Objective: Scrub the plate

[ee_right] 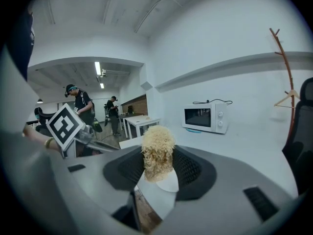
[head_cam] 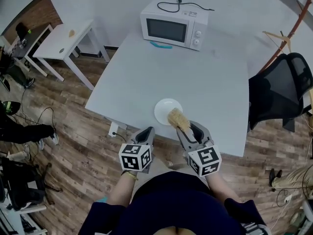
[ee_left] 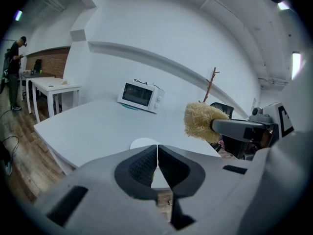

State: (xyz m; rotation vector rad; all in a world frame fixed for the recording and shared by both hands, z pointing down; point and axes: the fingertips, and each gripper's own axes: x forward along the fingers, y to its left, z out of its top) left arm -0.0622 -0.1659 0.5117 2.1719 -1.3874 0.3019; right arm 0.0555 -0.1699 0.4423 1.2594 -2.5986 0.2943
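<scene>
A round white plate lies on the white table, close to its near edge. My right gripper is shut on a tan, fibrous scrubber, which hangs over the plate's near right rim. In the right gripper view the scrubber fills the gap between the jaws, with the plate just beyond it. My left gripper hovers off the table's near edge, left of the plate, shut with nothing in it. The left gripper view shows its jaws closed together, with the plate ahead and the scrubber to the right.
A white microwave stands at the table's far edge with a small blue thing in front of it. A small white side table stands at the left and a black chair at the right. People stand at the far left.
</scene>
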